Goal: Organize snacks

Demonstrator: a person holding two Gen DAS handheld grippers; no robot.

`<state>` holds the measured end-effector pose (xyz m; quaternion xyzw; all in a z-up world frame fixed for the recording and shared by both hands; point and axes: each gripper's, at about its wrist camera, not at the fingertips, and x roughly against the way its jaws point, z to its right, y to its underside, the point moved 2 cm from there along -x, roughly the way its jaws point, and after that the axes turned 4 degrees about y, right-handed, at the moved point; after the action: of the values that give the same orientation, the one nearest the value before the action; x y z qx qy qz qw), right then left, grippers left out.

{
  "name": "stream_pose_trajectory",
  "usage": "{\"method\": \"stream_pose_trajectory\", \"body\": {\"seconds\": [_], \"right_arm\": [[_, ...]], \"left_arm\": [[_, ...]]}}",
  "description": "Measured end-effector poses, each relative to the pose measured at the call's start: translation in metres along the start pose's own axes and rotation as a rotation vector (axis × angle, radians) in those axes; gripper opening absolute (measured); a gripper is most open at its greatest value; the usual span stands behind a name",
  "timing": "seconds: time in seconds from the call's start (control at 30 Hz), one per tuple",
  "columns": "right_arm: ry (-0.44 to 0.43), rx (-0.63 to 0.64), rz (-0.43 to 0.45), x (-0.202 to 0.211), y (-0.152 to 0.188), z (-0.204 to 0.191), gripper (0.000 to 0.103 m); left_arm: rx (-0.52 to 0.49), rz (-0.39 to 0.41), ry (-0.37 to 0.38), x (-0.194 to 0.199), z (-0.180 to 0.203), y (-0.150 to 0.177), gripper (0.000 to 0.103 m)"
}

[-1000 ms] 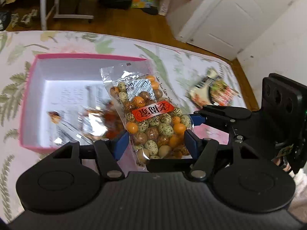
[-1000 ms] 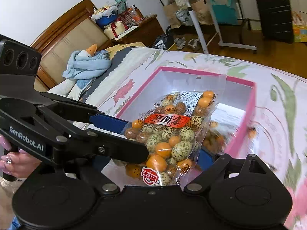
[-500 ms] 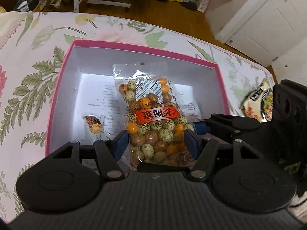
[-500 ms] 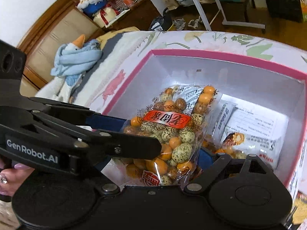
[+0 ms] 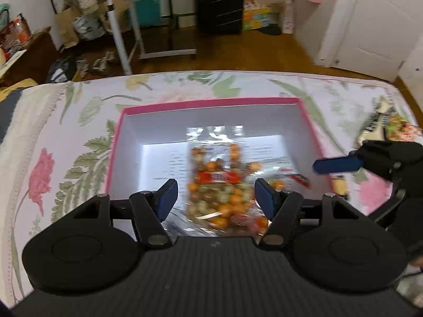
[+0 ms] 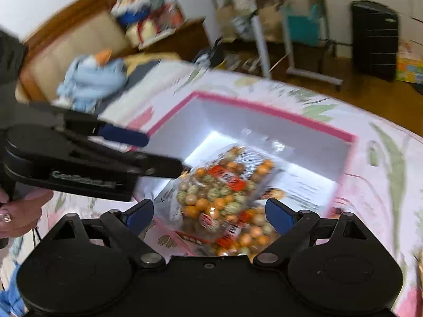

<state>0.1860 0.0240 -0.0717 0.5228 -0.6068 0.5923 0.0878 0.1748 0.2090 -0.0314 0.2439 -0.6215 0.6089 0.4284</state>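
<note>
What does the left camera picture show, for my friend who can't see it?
A blurry clear bag of orange and speckled nuts sits in a pink-rimmed box on a flowery bedspread. The left tongs are open around it.

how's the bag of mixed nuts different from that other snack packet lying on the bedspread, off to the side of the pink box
The bag of mixed nuts is clear, showing orange and speckled balls; the other snack packet looks printed and opaque, though blurred. The nut bag is in the pink box, between the open fingers of the left hand-held gripper; the packet lies outside on the bedspread. Neither is gripped.
</note>
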Motion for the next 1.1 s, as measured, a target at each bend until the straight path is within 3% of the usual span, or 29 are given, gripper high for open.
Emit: {"method": "stream_pose_trajectory", "body": {"seconds": [0.1,0.17,0.27,0.4,0.5,0.7,0.87,1.03,1.1], "right_arm": [[0.057,-0.006,0.073,0.039,0.014,0.019,0.094],[0.163,-0.018,0.116,0.065,0.026,0.038,0.094],[0.255,-0.090,0.111,0.091,0.049,0.081,0.092],[0.222,-0.232,0.106,0.120,0.074,0.127,0.087],[0.179,-0.249,0.129,0.131,0.092,0.137,0.084],[0.101,-0.275,0.134,0.114,0.117,0.146,0.072],[-0.019,-0.386,0.054,0.077,0.127,0.155,0.070],[-0.066,-0.459,-0.035,0.037,0.141,0.158,0.064],[-0.074,-0.481,-0.046,0.027,0.144,0.158,0.063]], "left_arm": [[-0.030,0.001,0.043,0.016,0.021,0.001,0.062],[-0.057,0.005,0.065,0.026,0.038,0.005,0.061],[-0.118,-0.008,0.154,0.038,0.070,0.013,0.060],[-0.198,-0.005,0.193,0.039,0.116,0.028,0.059],[-0.247,0.008,0.188,0.031,0.151,0.039,0.055],[-0.203,-0.013,0.203,-0.004,0.193,0.059,0.054],[-0.168,0.011,0.143,-0.042,0.201,0.079,0.054],[-0.094,-0.030,0.160,-0.078,0.190,0.094,0.057],[-0.073,-0.018,0.114,-0.091,0.187,0.099,0.058]]}}
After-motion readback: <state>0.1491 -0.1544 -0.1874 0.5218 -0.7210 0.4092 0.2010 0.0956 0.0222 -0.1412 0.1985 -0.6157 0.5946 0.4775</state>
